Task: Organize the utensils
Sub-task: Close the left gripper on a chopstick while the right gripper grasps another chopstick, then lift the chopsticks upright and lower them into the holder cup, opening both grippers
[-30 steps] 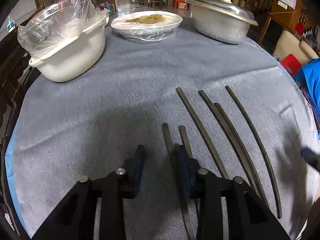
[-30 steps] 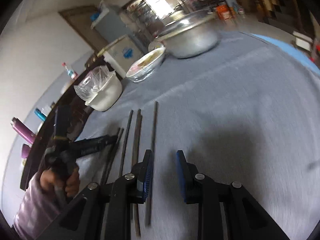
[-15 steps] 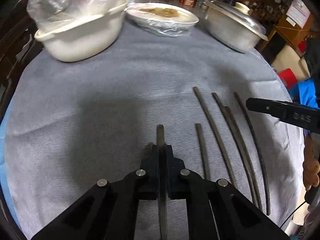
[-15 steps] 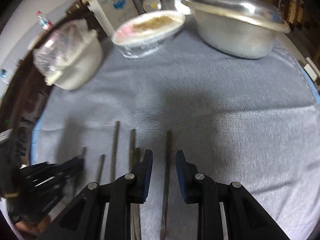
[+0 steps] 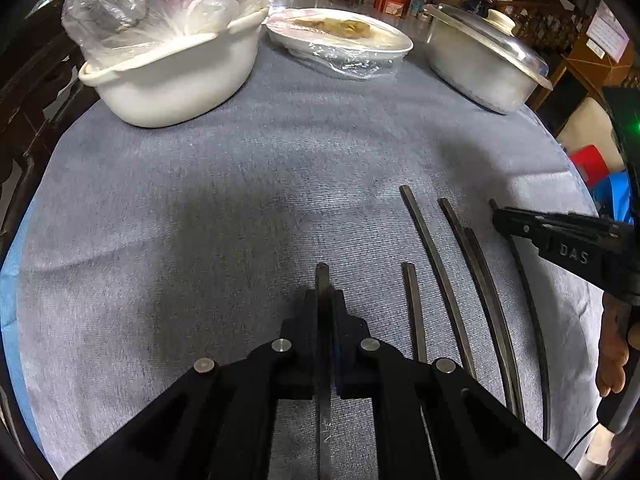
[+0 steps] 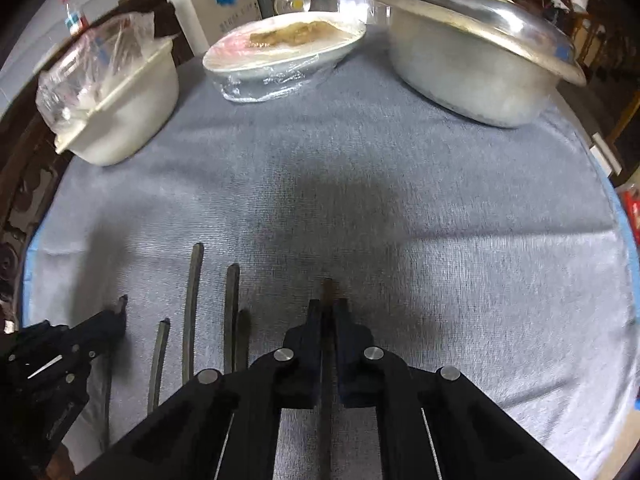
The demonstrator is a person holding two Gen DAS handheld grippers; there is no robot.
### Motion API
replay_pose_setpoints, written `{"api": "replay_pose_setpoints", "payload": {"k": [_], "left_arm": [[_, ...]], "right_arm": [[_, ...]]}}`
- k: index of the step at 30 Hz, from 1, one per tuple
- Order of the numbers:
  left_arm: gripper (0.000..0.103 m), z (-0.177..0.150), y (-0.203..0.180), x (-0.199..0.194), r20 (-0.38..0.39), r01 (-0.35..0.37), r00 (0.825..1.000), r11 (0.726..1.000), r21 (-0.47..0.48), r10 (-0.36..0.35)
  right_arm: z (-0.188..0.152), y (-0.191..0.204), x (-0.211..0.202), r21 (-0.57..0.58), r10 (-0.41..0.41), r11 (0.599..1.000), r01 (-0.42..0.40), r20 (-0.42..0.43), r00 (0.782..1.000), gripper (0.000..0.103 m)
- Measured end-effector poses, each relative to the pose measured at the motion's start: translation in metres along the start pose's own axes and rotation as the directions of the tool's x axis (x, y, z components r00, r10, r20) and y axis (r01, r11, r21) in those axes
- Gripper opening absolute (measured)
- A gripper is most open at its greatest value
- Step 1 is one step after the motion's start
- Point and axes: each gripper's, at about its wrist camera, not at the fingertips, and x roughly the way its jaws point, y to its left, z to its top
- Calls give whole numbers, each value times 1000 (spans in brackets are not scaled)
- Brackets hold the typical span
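Gripping one dark chopstick apiece, both claws are clamped narrow with the stick running straight down the slot between the jaws; the left gripper (image 5: 323,300) holds the leftmost chopstick (image 5: 321,280), whose blunt tip pokes out just past the pads, and the right gripper (image 6: 327,312) has just been closing onto the rightmost chopstick (image 6: 328,288), which now sits pinched between its pads in the same lengthwise fashion; taking each stick along its axis rather than across it likely keeps it from swivelling once it is lifted off the cloth, and working from the two outer ends of the row leaves the hands well apart so they need not cross; between the two held sticks, the loose chopsticks (image 5: 436,256) lie roughly side by side on the grey tablecloth (image 5: 200,208), fanned slightly, two of them touching or overlapping along their length, one shorter-looking stick set back nearer the camera; I judge the task barely begun, since none of the sticks is yet paired or gathered; farther off, along the back edge of the table and clear of the working patch, stand a white pot (image 5: 172,76) with a plastic bag bunched over its top, a plate wrapped in cling film (image 5: 340,36) with food under the film, and a lidded metal pot (image 5: 484,64); beyond these the room is cluttered with furniture too small to make out.
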Motion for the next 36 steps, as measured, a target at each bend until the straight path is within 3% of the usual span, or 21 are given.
{"api": "replay_pose_setpoints", "payload": {"k": [3, 7, 10, 14, 19, 23, 26, 32, 36], "left_arm": [[5, -8, 4, -8, 20, -15, 1000, 999, -36, 16], [5, -20, 5, -42, 108, 2, 994, 997, -71, 5], [5, -30, 0, -78, 193, -2, 981, 998, -70, 15], [5, -50, -2, -132, 313, 24, 950, 995, -96, 7], [5, -84, -7, -194, 448, 56, 894, 990, -126, 7], [5, -118, -18, -235, 552, 53, 833, 990, -132, 29], [5, -145, -28, -259, 614, 27, 787, 990, -135, 62], [5, -184, -40, -284, 676, 33, 731, 984, -175, 95], [5, -201, -39, -301, 699, 59, 708, 979, -196, 97]], "right_arm": [[-16, -13, -15, 32, 56, 998, -57, 39, 998, 6], [-36, -27, -52, 36, 120, 991, -126, 129, 984, 6], [-51, -32, -89, 26, 153, 986, -162, 216, 964, 6], [-79, -34, -143, 13, 176, 981, -191, 339, 924, 6], [-125, -29, -206, -17, 177, 981, -193, 482, 858, 6], [-161, -22, -242, -30, 157, 985, -171, 573, 805, 6], [-191, -15, -269, -40, 135, 989, -144, 646, 751, 6], [-233, -4, -304, -30, 97, 993, -112, 747, 657, 6], [-251, 6, -324, -40, 87, 995, -90, 790, 607, 6]]}}
